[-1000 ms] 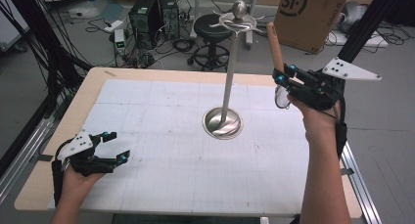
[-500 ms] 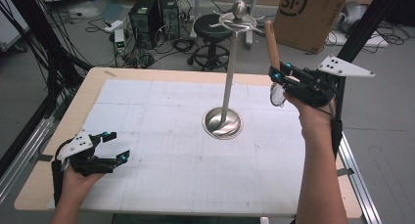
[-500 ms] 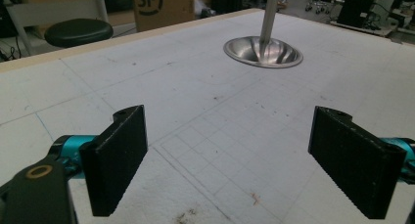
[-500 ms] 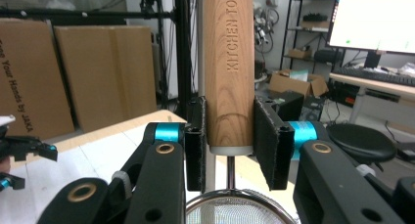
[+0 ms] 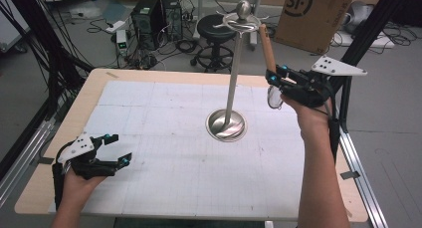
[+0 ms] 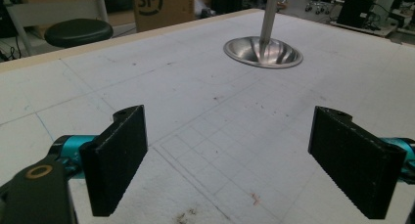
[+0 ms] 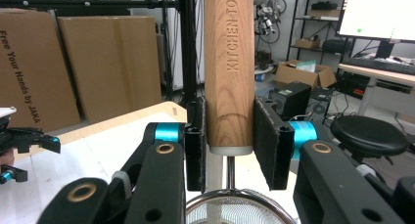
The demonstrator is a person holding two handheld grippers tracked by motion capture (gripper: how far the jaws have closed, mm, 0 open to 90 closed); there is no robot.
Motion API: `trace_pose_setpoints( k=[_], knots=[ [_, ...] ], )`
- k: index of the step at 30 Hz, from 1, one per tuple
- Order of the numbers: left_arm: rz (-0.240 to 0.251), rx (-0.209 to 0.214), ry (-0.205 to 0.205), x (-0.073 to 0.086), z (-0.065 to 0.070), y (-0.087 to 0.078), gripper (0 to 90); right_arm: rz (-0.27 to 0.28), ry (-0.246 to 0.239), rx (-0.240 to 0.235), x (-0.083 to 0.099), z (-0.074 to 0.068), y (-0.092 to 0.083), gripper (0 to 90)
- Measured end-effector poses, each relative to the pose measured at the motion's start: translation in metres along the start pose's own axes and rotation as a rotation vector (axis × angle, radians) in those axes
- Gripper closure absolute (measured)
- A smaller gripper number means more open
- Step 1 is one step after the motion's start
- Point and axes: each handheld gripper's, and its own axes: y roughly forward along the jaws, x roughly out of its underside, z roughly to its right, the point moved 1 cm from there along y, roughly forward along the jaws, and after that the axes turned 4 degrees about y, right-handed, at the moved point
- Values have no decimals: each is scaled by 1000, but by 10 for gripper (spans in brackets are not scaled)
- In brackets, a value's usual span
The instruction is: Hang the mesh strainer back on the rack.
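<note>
A small mesh strainer with a wooden handle stamped "KITCHEN TOOL" is held upright, handle up, above the table's right side. My right gripper is shut on the handle's lower end, and the mesh bowl hangs just below the pads. The handle's top is close to the right of the hook ring on a steel stand, whose round base sits mid-table. My left gripper rests at the front left of the table, open, with only the white mat between its jaws.
A white gridded mat covers the wooden table. Behind the table are a black stool, computer towers and a cardboard box. A black frame post stands close behind my right hand.
My right gripper with the strainer has drifted slightly left, bringing the handle's top nearer the stand's hook ring. The left gripper has not moved.
</note>
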Motion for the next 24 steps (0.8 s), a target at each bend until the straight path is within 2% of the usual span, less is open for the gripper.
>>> trace_pose_setpoints(
  k=[14, 19, 21, 22, 24],
  knots=[
    [1, 4, -2, 0, 0, 0, 152, -58, 2, -9, 4, -4, 28, 684],
    [1, 4, 0, 0, 0, 0, 152, -63, 9, -13, 4, -4, 34, 674],
    [1, 4, 0, 0, 0, 0, 152, -73, 5, -20, 4, -5, 34, 652],
    [1, 5, -2, 0, 0, 0, 152, -79, 3, -16, 4, -6, 35, 613],
    [1, 6, -1, 0, 0, 0, 152, -108, -14, 7, 6, -7, 35, 559]
  ],
)
